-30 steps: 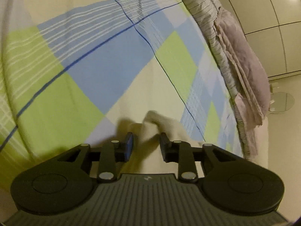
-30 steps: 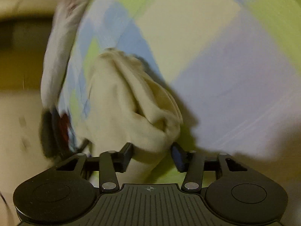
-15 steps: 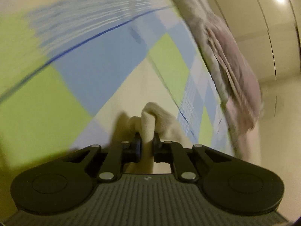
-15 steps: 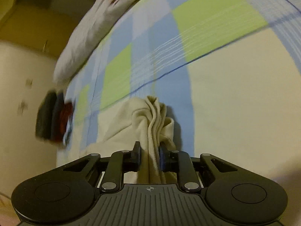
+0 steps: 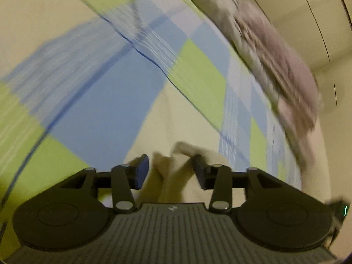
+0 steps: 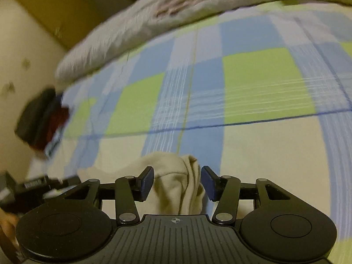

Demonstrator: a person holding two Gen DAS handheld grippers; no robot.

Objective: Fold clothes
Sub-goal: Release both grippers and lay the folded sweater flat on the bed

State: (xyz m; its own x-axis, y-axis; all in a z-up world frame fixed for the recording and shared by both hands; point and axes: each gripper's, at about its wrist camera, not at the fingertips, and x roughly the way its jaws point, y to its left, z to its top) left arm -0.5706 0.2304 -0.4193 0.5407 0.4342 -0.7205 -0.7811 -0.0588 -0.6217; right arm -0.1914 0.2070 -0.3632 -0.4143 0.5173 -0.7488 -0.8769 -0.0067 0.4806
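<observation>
A cream garment lies bunched on the checked bedsheet [image 5: 92, 101]. In the left wrist view a fold of the garment [image 5: 173, 182] stands up between the jaws of my left gripper [image 5: 170, 161]. Those jaws are opening, and the blue left pad [image 5: 140, 172] is clear of the cloth. In the right wrist view a gathered ridge of the same garment [image 6: 178, 184] sits between the jaws of my right gripper [image 6: 177, 175]. They are opening too, with a gap at each pad. Both views are blurred by motion.
The sheet [image 6: 264, 83] has blue, green and cream squares. A grey striped blanket with a pinkish cloth [image 5: 279, 66] lies along the bed's far edge [image 6: 154, 17]. A dark and red pile [image 6: 41, 118] sits at the bed's left edge. A black device [image 6: 37, 187] shows at lower left.
Half a second ago both grippers were pinched on folds of the cream garment. Now both pairs of jaws stand apart. Both views have swung across the sheet, the right one more.
</observation>
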